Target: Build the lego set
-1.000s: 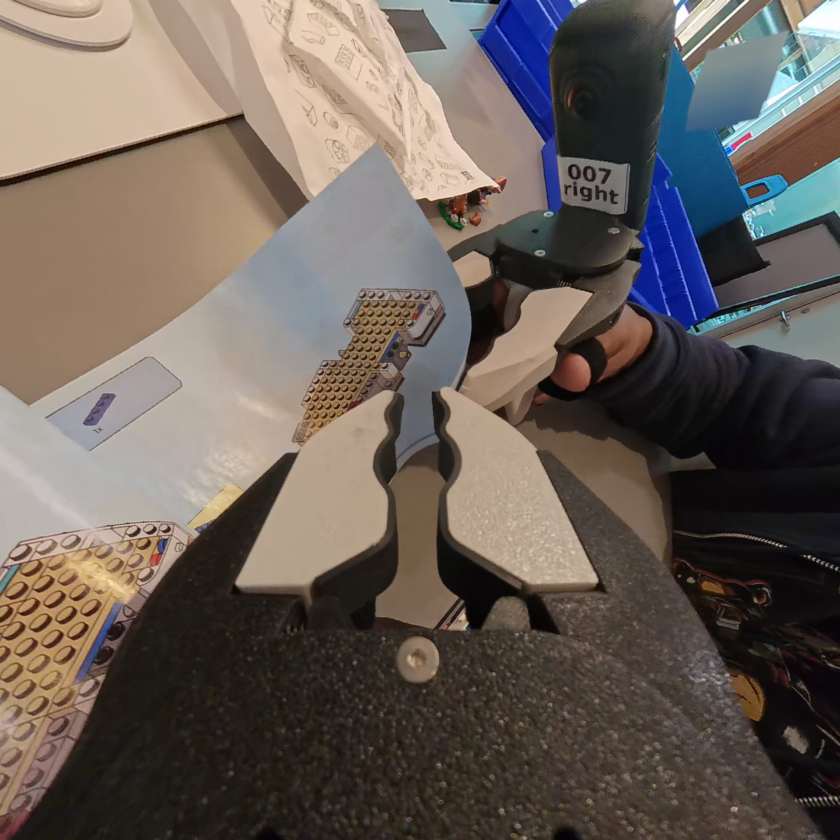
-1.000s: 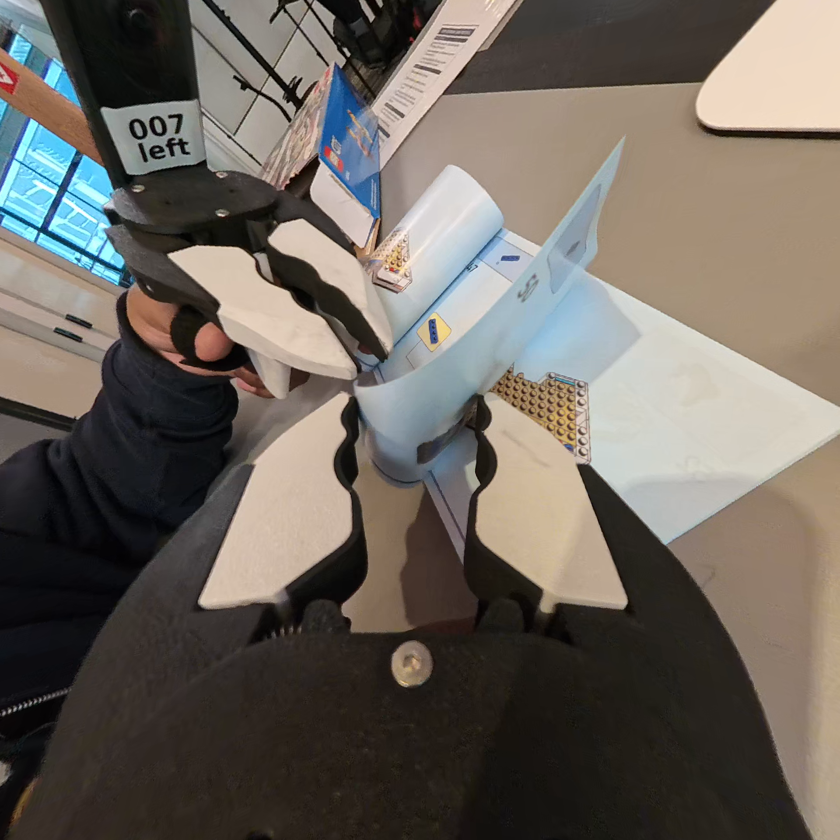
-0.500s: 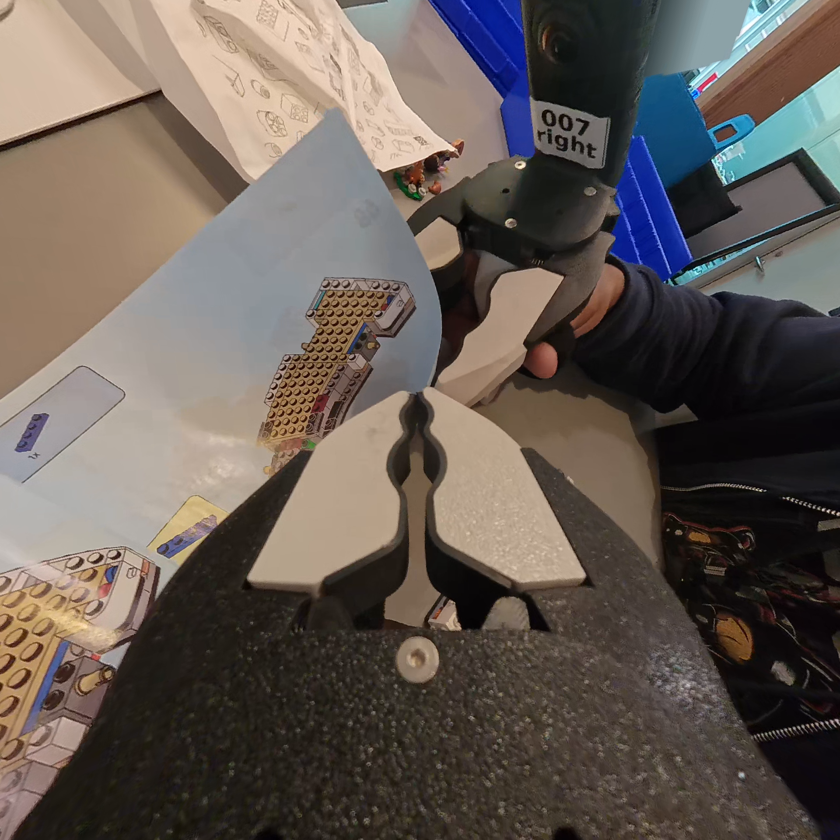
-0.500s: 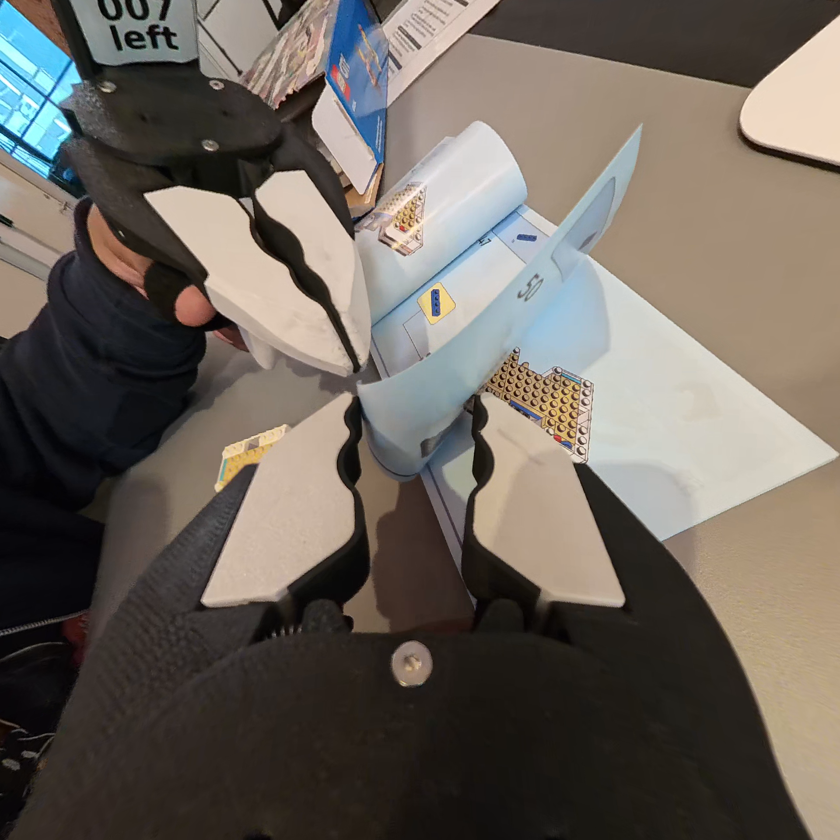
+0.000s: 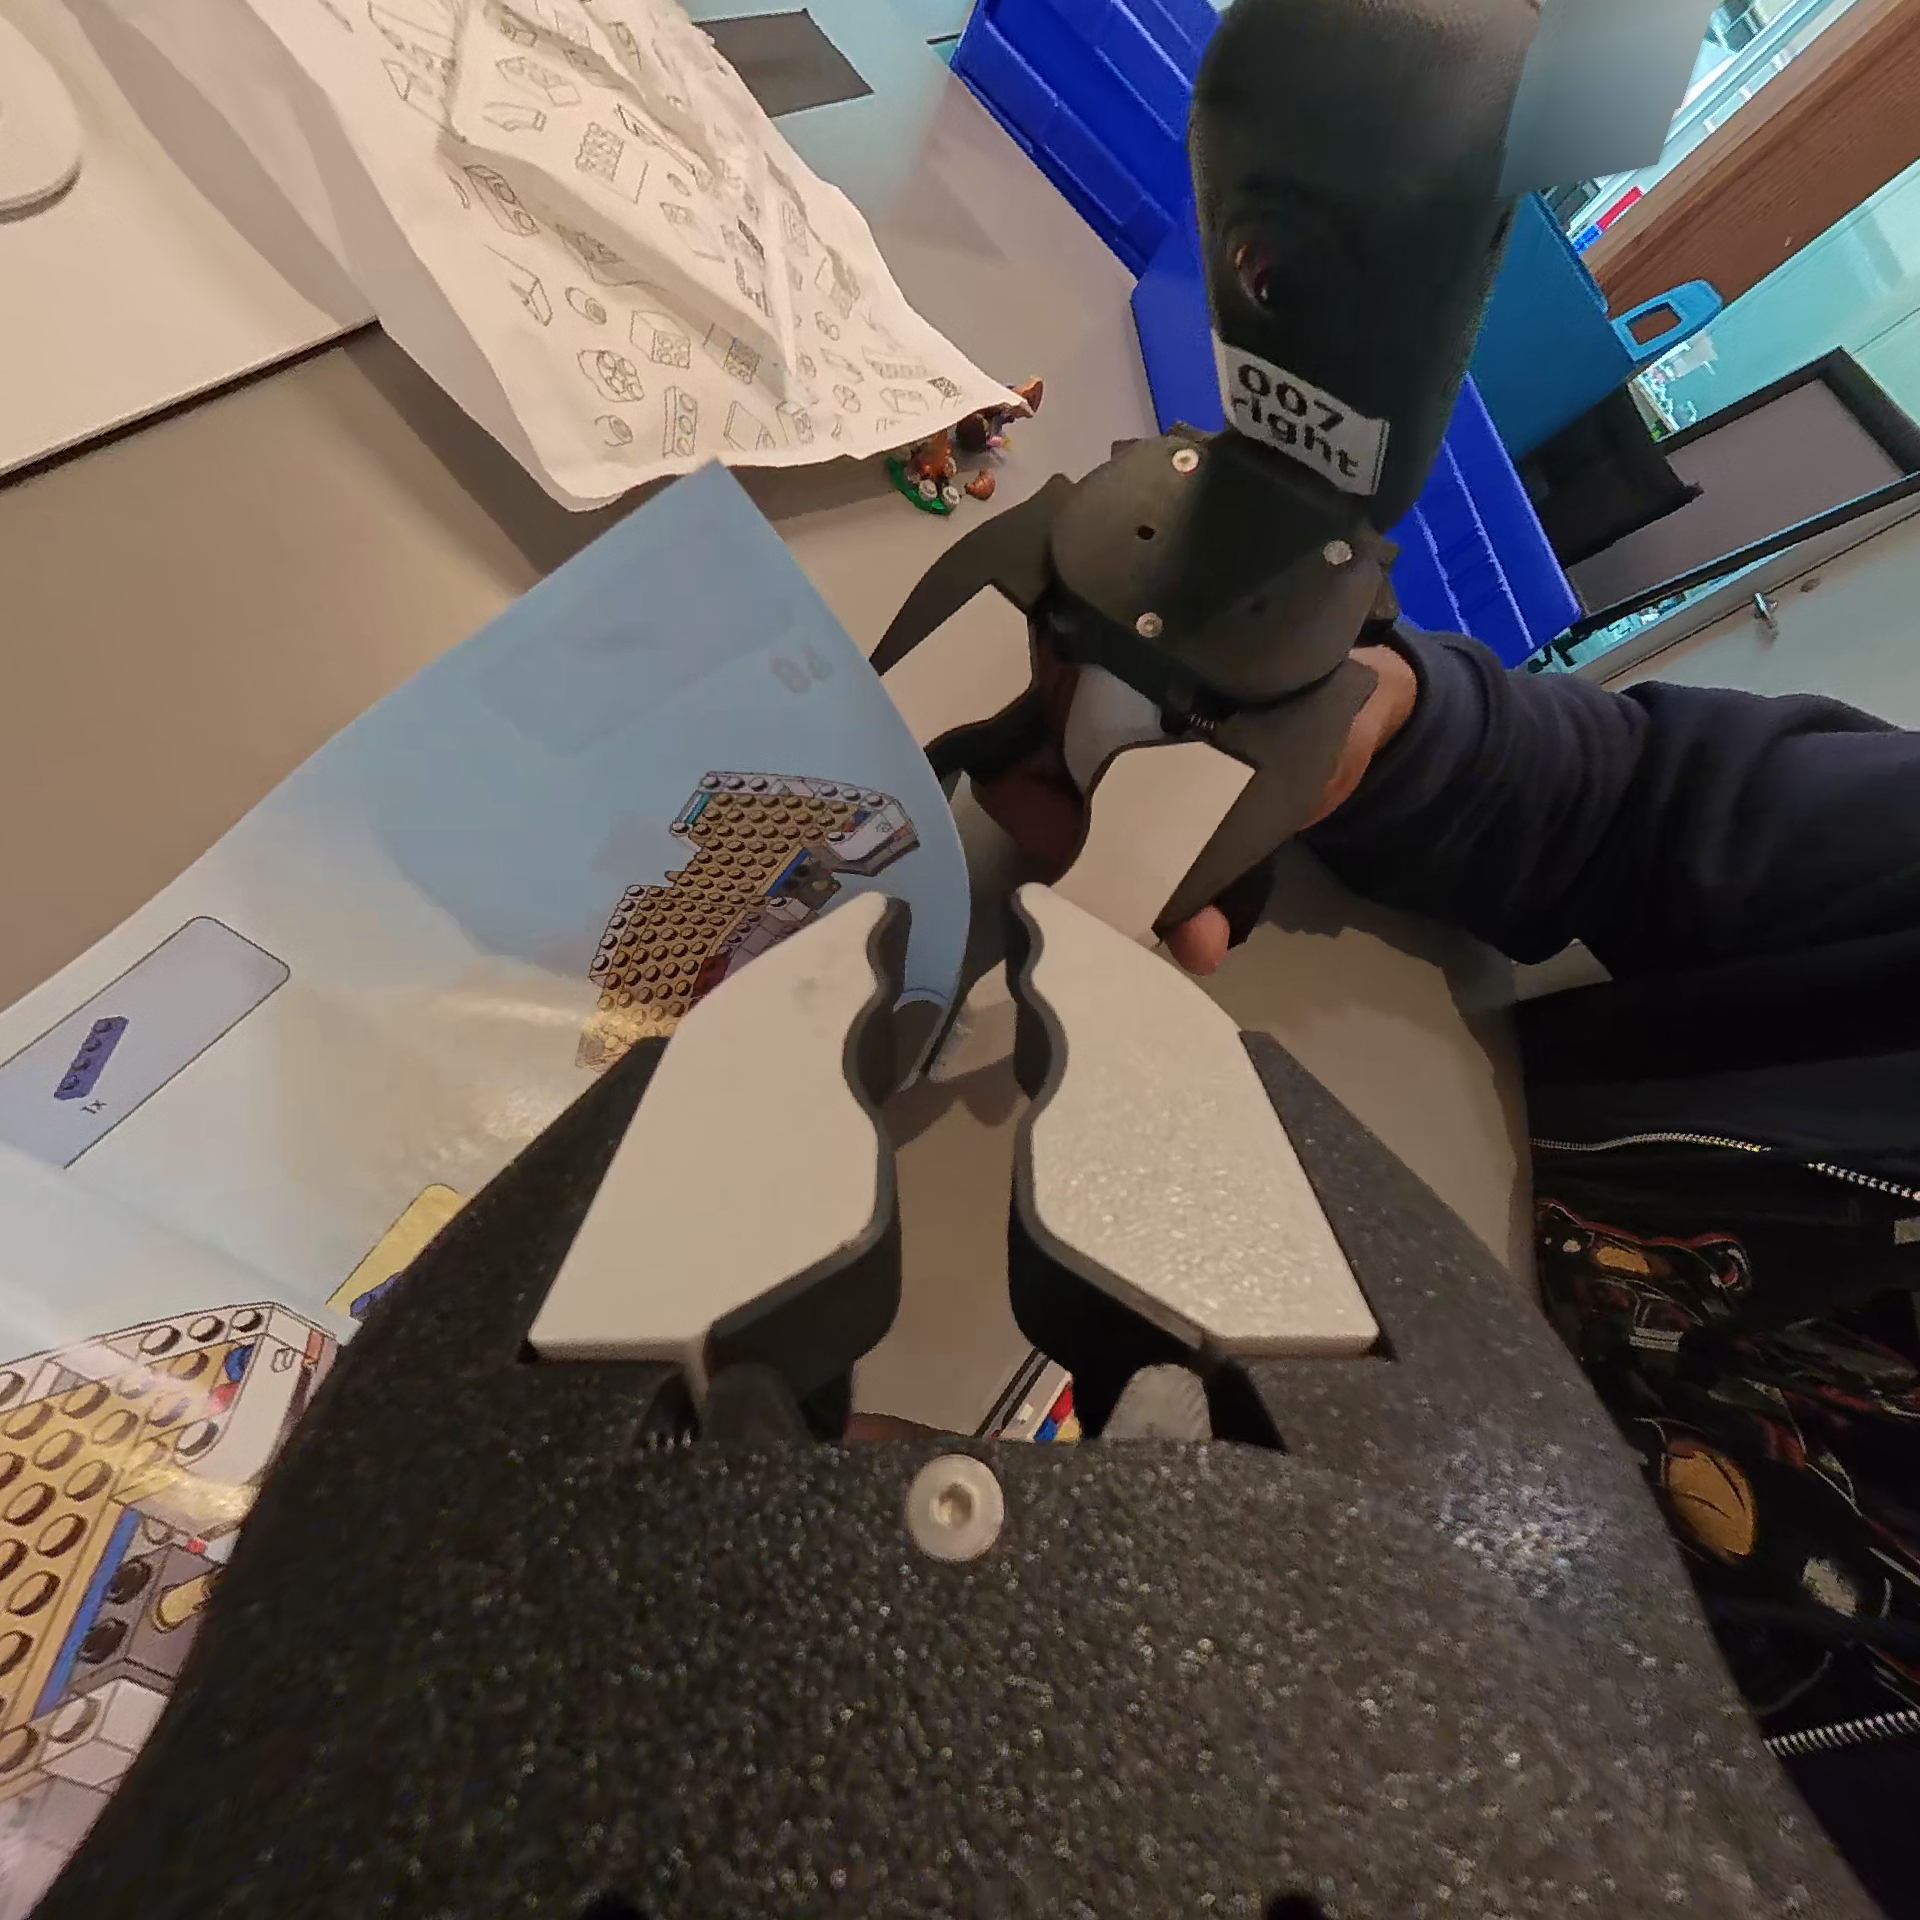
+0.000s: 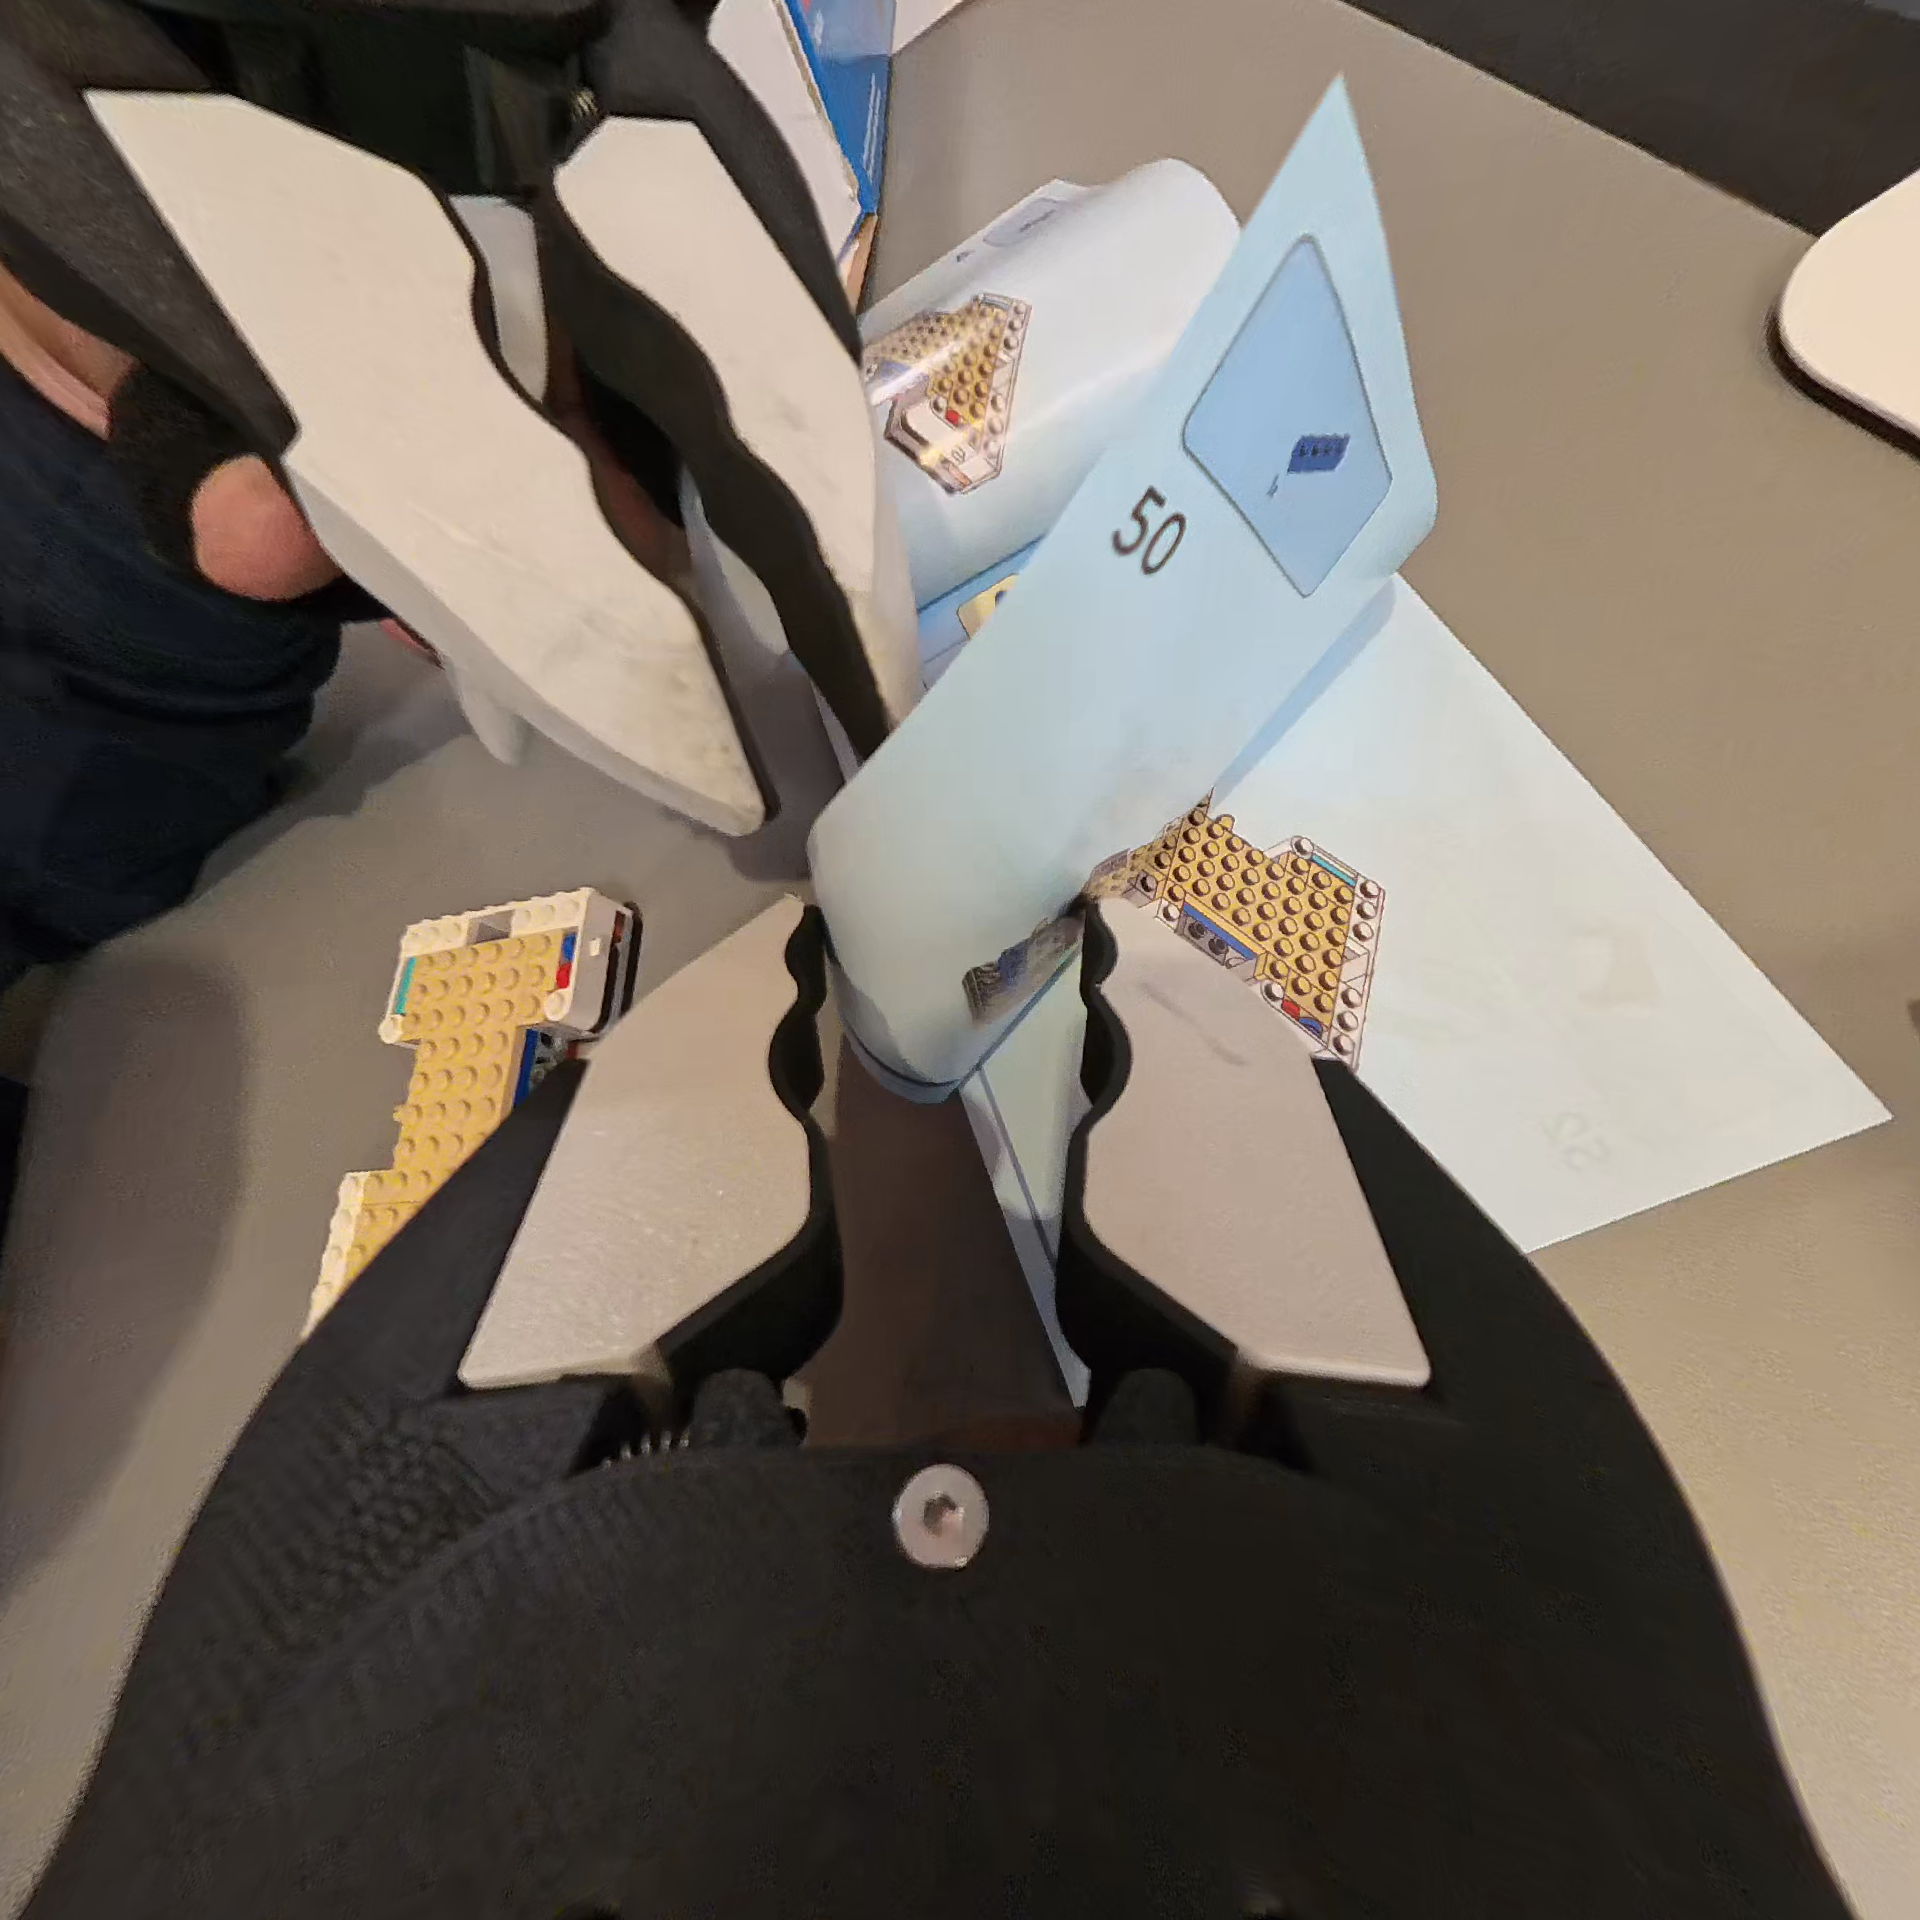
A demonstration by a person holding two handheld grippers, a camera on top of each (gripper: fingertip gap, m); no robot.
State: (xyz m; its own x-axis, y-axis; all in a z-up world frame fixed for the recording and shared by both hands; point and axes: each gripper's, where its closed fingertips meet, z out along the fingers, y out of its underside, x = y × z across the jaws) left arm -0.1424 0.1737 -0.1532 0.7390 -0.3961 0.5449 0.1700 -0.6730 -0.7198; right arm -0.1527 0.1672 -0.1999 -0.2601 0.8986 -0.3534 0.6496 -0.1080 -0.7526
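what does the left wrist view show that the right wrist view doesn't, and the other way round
Only the left wrist view: a white sheet printed with brick outlines, small brick figures at its edge, and blue bins.

Only the right wrist view: a tan and white brick build on the table, and a blue and white box.

Both: the light blue instruction booklet with one page curling up, and both grippers, left gripper and right gripper, open at that page's edge.

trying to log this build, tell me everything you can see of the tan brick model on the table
The tan brick model is a flat, stepped plate of studded tan plastic with white edge bricks and small blue, red and teal accents. It lies stud-side up on the grey table, partly hidden under the right claw, which is open. Nothing visibly grips it.
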